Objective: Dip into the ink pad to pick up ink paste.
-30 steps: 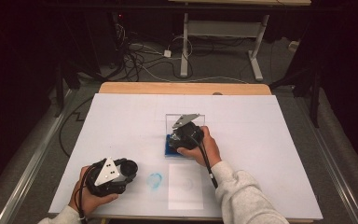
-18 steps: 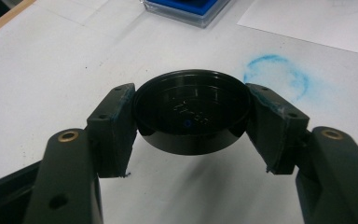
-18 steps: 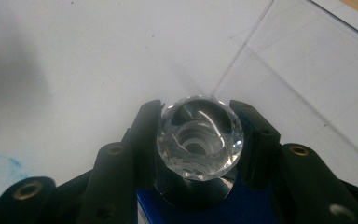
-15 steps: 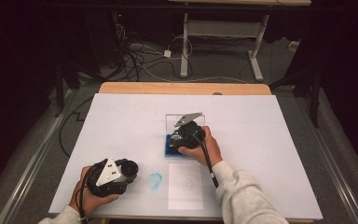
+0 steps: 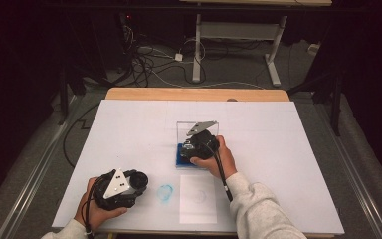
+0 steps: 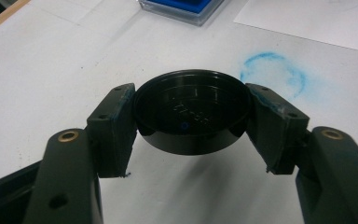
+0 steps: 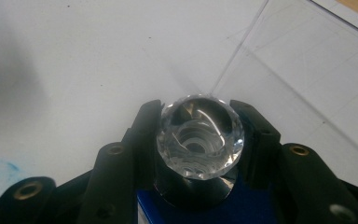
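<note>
My left gripper (image 5: pixel 135 181) rests low at the table's front left, shut on a black round cap (image 6: pixel 193 109) that lies flat between its pads (image 6: pixel 114 119). Near the table's middle, my right gripper (image 5: pixel 195 148) points down over a blue ink pad (image 5: pixel 185 160) in a clear case whose lid (image 5: pixel 194 130) stands open behind it. Its jaws are shut on a stamp with a clear faceted knob (image 7: pixel 199 136) and a black body, which sits on the blue pad (image 7: pixel 251 207).
A smudged blue ring (image 5: pixel 165 192) marks the white table cover (image 5: pixel 288 139) between the two hands. A white sheet of paper (image 5: pixel 198 199) with a faint round print lies by the front edge. The wooden table edge (image 5: pixel 194 93) is at the back; cables lie on the floor beyond.
</note>
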`<state>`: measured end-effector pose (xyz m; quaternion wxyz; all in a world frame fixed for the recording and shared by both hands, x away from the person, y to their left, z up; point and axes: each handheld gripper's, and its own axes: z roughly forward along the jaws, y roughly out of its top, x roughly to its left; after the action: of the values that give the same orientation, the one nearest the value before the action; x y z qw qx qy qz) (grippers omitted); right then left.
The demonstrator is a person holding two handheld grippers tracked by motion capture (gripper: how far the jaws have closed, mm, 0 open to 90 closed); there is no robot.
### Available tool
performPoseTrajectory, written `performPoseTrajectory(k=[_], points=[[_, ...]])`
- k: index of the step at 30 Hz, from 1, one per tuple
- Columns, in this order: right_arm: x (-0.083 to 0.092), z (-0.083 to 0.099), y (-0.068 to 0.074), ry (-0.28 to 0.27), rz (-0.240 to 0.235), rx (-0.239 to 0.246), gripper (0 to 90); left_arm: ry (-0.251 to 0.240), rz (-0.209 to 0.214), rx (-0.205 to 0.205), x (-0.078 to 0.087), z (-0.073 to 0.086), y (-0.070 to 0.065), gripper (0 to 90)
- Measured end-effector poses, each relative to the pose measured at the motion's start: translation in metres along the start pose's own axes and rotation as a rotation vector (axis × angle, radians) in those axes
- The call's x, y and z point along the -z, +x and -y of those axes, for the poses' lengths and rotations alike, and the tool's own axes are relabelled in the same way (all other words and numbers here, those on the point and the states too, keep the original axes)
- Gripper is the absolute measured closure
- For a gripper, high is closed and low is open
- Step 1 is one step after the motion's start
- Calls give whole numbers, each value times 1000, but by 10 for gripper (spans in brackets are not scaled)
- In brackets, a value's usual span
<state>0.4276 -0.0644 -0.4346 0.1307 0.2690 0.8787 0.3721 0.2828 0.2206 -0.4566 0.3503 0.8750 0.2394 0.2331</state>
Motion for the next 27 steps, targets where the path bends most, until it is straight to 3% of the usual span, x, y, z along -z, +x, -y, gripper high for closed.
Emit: performPoseTrajectory(k=[7, 12, 27], points=[[0, 1, -3, -3, -24, -22, 566, 1, 3, -7, 0, 0, -1, 364], [1, -1, 3, 12, 4, 5, 566, 3, 4, -7, -1, -1, -1, 364], [1, 1, -3, 2, -22, -42, 566, 4, 11, -3, 0, 0, -2, 364]])
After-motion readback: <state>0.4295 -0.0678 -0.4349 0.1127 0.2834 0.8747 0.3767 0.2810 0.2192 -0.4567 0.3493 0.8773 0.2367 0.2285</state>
